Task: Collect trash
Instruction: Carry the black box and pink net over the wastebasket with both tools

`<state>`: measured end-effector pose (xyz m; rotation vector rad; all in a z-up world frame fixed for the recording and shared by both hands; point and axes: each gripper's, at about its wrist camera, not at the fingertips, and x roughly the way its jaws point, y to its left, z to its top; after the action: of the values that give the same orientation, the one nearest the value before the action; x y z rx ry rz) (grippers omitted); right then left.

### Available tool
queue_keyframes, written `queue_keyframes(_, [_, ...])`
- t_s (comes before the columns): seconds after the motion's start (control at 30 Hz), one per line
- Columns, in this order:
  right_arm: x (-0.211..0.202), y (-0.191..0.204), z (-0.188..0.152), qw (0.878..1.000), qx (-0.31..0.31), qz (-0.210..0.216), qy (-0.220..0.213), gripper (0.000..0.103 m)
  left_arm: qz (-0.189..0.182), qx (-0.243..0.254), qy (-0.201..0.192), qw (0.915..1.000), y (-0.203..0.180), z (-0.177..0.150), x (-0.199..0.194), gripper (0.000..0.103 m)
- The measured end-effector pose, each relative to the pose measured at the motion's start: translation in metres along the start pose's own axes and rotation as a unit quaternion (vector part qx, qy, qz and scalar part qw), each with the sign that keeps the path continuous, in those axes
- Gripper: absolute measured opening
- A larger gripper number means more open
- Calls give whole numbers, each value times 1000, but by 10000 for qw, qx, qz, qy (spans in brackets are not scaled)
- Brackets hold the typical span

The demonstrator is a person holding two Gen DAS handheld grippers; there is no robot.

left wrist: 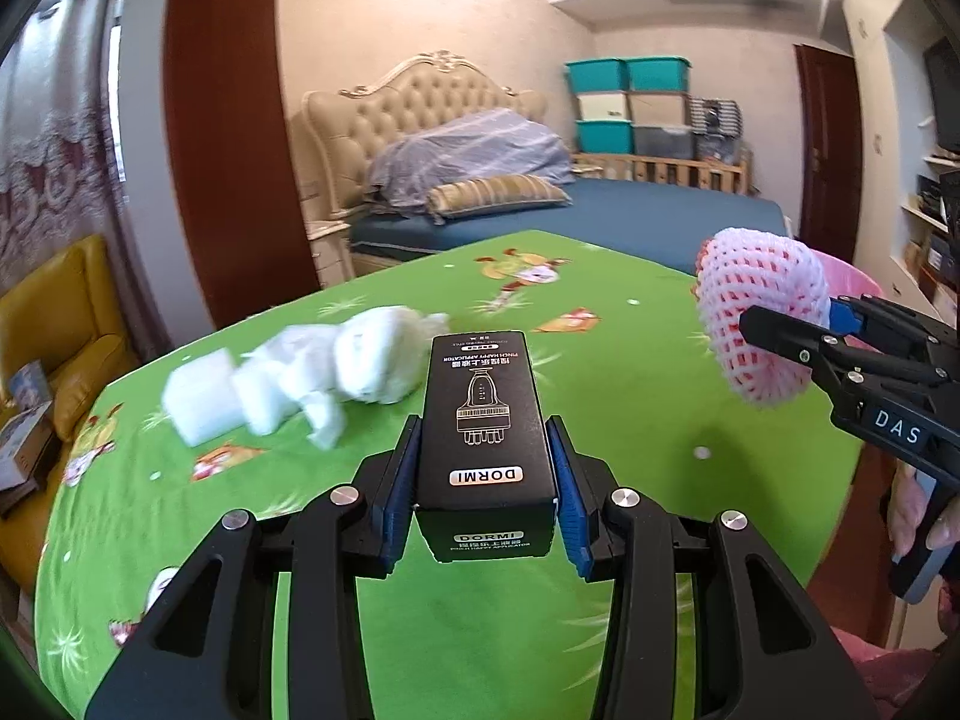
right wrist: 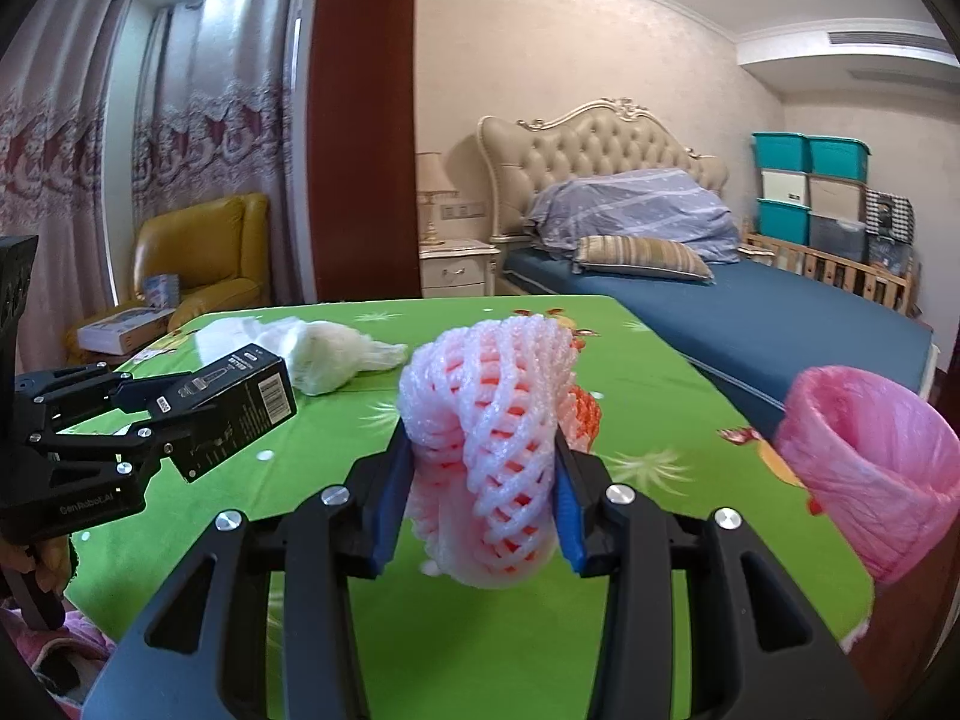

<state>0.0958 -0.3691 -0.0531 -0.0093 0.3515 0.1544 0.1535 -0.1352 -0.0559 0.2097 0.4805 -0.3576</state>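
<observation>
Left gripper point(left wrist: 483, 468) clamped on black box point(left wrist: 480, 414), held above green tablecloth point(left wrist: 630, 396). Right gripper point(right wrist: 480, 474) clamped on pink foam net point(right wrist: 486, 420), also off the table. Just right of it, near the table edge, pink bin point(right wrist: 870, 468). Farther back on the cloth, white foam block point(left wrist: 201, 396) beside crumpled white wrap point(left wrist: 360, 360). Beyond, bed point(right wrist: 750, 312).

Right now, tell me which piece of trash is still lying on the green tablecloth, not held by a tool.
The crumpled white plastic wrapping lies loose on the cloth. The black cardboard box sits in the left tool, and the pink foam fruit net in the right tool.
</observation>
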Motion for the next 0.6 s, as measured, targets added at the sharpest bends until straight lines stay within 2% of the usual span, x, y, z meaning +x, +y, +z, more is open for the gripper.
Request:
queue_keyframes(0.17, [-12,-22,-5,9996,88,-245,-92,40,-320,47,121,9994,-20,13,16,40])
queue_keyframes(0.3, [-20,-43,-5,9984,107,-515,-185,40,-596,267,183,9977,-47,25,30,40])
queue_keyframes(0.6, [-46,-117,-12,9906,465,-1233,-356,41,-1394,535,295,9884,-112,61,59,40])
